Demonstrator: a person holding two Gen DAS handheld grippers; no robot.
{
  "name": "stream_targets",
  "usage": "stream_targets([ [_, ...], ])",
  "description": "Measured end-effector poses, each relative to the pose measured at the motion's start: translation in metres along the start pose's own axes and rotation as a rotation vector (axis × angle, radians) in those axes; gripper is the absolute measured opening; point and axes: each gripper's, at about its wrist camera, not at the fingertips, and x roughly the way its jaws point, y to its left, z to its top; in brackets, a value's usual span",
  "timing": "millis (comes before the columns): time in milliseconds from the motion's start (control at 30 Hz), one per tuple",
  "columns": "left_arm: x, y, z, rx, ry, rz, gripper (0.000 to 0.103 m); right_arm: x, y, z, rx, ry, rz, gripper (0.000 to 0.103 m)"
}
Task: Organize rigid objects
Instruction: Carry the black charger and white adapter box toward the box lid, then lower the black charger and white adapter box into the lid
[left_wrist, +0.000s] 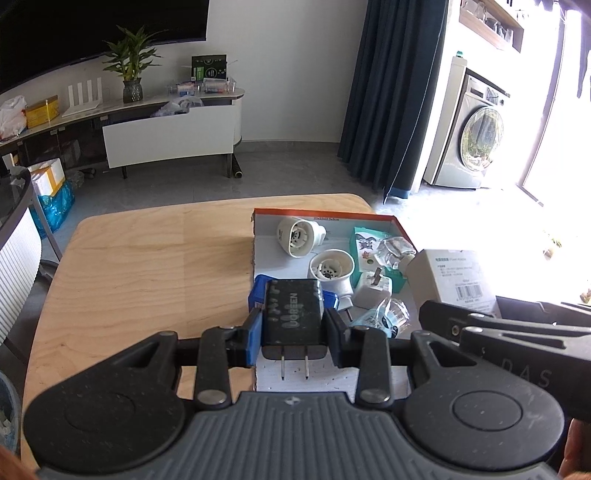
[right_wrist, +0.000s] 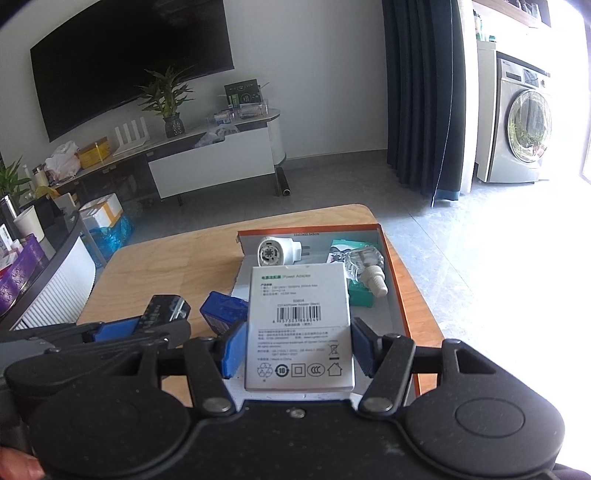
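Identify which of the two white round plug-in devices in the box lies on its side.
The far one, near the box's back wall, lies sideways with its prongs pointing right; the nearer one faces upward.

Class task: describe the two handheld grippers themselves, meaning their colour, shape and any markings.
Both the left gripper and the right gripper are matte black plastic: two round discs, a ribbed centre plate, silver rivets on angled link bars. The jaws carry blue pads. Faint embossed letters mark one side. No cables show.

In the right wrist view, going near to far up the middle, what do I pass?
White power adapter box held in the right gripper → white round plug-in socket in the orange-rimmed tray → far edge of the wooden table.
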Motion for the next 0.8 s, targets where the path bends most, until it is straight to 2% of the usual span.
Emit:
stream_targets([
  [800,0.024,-0.021,0.007,0.047,0.043,-0.029,0.036,0.027,-0.032,0.019,0.028,0.015,0.008,0.072],
])
